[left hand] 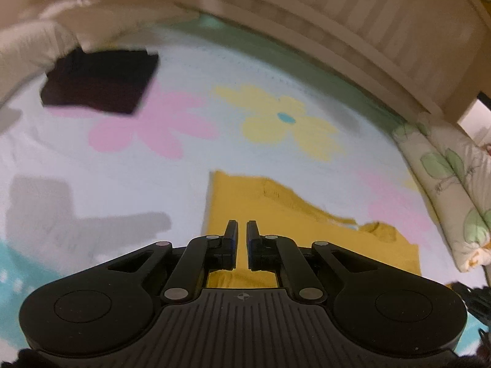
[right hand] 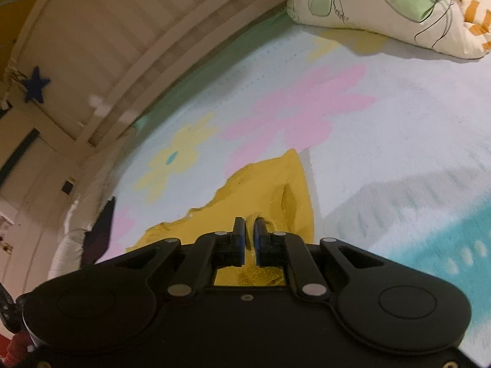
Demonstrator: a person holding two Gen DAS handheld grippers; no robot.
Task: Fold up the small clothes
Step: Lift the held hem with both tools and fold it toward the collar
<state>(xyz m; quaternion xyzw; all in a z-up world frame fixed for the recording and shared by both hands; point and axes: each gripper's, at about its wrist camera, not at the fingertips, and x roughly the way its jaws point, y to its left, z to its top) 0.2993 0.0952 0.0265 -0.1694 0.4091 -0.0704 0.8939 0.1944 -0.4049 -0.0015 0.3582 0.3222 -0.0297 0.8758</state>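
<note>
The yellow garment lies spread on a flower-print bed cover, and everything else can be placed from it. In the left wrist view the left gripper hovers over the garment's near part with its two black fingers drawn almost together; only a thin slit shows between them, and whether any cloth is caught there cannot be told. Beyond the garment's far edge the cover shows a yellow flower with a blue centre and a pink flower to the left of it. Further off to the left, well apart from the garment, a dark folded cloth rests near a white pillow. To the garment's right a leaf-patterned quilt lies bunched, and a pale slatted headboard curves behind the bed.

In the right wrist view the right gripper is pressed closed on a ribbed yellow edge of the same garment, which stands up between the pads. The quilt sits far beyond the garment, upper right. A dark blue star is stuck on the wall to the left. No brand, label or writing can be read on the garment; a small patch near its far edge is too blurred to make out.
</note>
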